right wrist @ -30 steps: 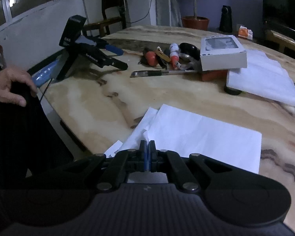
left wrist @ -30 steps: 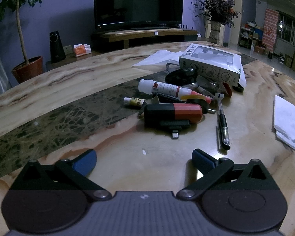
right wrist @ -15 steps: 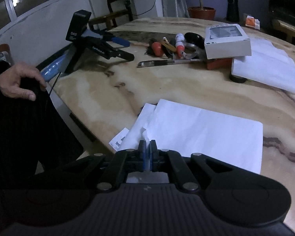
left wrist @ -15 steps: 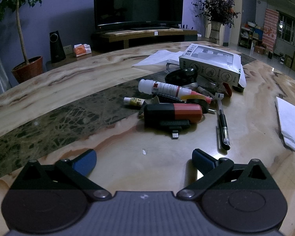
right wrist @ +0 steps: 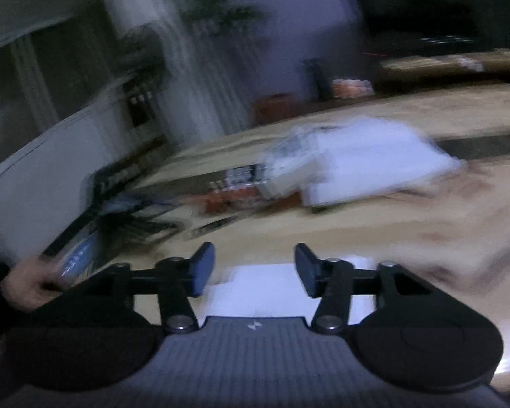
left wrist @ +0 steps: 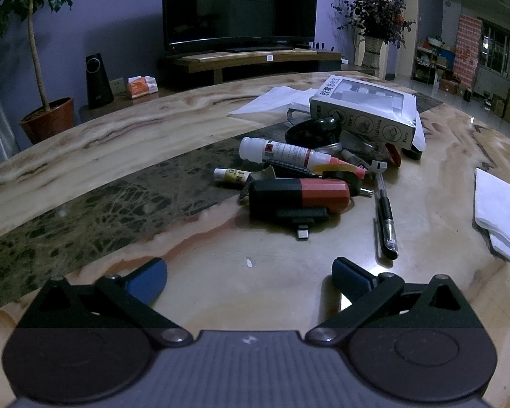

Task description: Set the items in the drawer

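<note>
Our left gripper (left wrist: 250, 277) sits wide open, empty; our right gripper (right wrist: 255, 268) just opened above white paper (right wrist: 272, 289), gripping nothing.

On the front side of the white windowed cardboard box (left wrist: 365, 114), the words "TYPE-C", "Lightning" and "Micro" can be read beside round icons, and a row of Chinese characters is printed along its top edge. A red warning square is carried on the label of the white plastic glue bottle (left wrist: 282, 152). Nothing can be read in the blurred right wrist view.
</note>
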The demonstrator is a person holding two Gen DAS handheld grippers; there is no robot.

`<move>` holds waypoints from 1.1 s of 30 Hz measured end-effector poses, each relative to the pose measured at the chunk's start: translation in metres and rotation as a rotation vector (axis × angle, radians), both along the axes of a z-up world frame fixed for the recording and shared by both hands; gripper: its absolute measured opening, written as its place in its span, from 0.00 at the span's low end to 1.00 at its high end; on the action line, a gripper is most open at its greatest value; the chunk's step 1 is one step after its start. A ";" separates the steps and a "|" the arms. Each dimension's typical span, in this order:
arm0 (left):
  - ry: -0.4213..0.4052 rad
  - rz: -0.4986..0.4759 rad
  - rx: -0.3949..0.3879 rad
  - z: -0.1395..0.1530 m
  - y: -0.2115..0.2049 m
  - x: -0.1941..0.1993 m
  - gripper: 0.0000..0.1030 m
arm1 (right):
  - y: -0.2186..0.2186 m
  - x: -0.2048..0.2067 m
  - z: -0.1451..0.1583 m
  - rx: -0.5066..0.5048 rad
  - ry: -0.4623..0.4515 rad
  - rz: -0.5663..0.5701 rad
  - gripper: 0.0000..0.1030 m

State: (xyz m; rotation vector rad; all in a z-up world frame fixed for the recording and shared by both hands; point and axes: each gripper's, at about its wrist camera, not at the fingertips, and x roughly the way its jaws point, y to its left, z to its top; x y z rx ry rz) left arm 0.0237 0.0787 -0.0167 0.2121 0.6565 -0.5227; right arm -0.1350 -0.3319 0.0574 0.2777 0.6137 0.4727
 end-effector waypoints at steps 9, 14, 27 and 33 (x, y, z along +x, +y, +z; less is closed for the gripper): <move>0.000 0.000 0.000 0.000 0.000 0.000 1.00 | -0.007 0.007 -0.033 -0.144 0.204 -0.231 0.54; 0.000 0.000 0.000 0.000 0.000 0.000 1.00 | 0.005 0.005 -0.039 -0.202 0.192 -0.172 0.54; 0.000 0.000 0.000 0.000 0.000 0.000 1.00 | 0.037 -0.003 -0.042 -0.455 0.080 -0.071 0.04; 0.000 0.000 0.000 0.000 0.000 0.000 1.00 | 0.047 -0.006 -0.037 -0.582 -0.054 -0.138 0.03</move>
